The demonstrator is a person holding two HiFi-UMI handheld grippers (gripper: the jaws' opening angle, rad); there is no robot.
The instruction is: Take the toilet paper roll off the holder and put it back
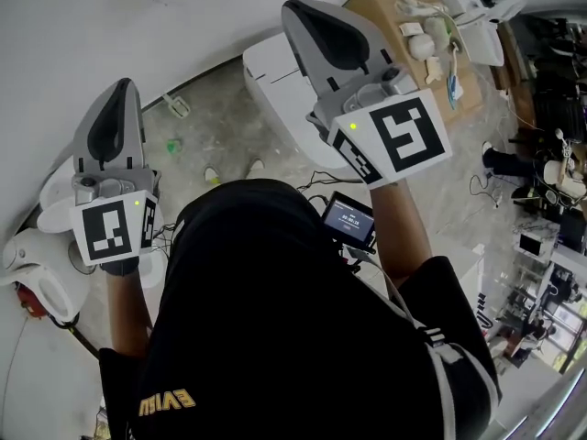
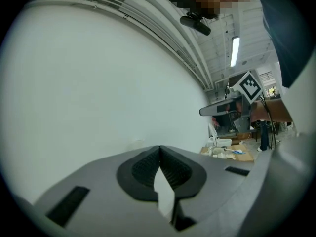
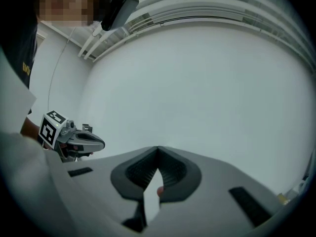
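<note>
Both my arms point at the white wall, 12 o'clock. My left gripper and right gripper have jaws clenched on nothing. Toilet paper roll and holder appear in no view, so bearing, axis and nearer hand are undetermined.

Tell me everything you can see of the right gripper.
The right gripper is a grey, plastic-looking two-jaw tool with black ribbed pads and a white marker cube at its rear, where a green light glows. Its jaws are shut tip to tip with nothing between them. Held raised, it points at a plain white wall, apparently clear of it.
</note>
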